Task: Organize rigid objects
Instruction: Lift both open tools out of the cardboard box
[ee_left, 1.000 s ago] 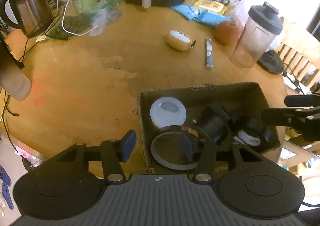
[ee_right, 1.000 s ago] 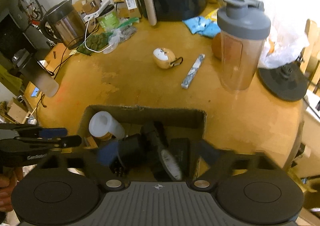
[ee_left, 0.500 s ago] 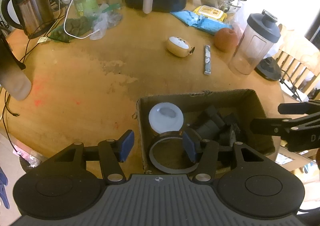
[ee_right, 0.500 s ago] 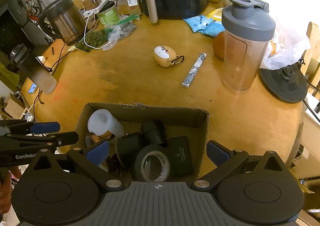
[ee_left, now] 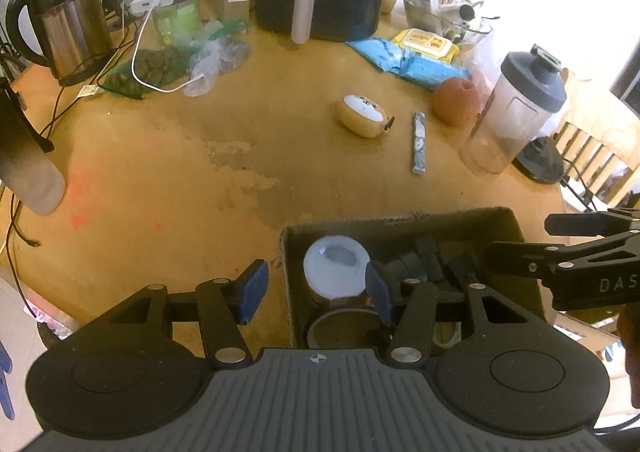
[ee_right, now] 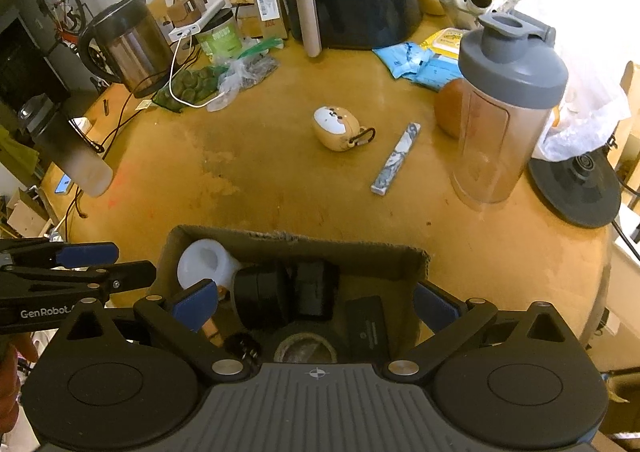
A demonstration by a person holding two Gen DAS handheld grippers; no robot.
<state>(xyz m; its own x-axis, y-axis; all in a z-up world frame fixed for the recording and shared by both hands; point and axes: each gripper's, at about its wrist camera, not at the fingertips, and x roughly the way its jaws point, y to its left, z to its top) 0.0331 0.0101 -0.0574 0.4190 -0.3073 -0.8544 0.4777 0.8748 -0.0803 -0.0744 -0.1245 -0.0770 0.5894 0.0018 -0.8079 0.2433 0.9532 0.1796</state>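
Desk (ee_left: pixel 160 172) layout, left to right.

Kettle (ee_left: pixel 68 20) and cables at far left: clutter, judged outside the sorting work.

Left tool (ee_left: pixel 315 292): released, nothing gripped. Straddles the left wall of the cardboard box (ee_left: pixel 400 218), with one pad over bare desk and the other inside, just beside the white container (ee_left: pixel 336 266). Probably parked there after a drop or before a pick; cannot tell which.

Box contents: white container in the far left corner, grey tape roll (ee_left: pixel 340 322) below it, black items (ee_right: pixel 260 296) packed to the right. Grouped in one box to clear the desk. Black items hard to identify; tape roll and near wall partly cut off by both tool bodies.

Loose on the desk beyond the box, well apart from either tool: dog-faced case (ee_left: pixel 364 116), patterned stick (ee_left: pixel 419 142), orange (ee_left: pixel 456 100), shaker bottle (ee_left: pixel 512 112). First two judged likely candidates for collection next.

Right tool (ee_right: pixel 315 304): spread wide above the box, empty. Hovers over the packed items, touching none as far as visible.
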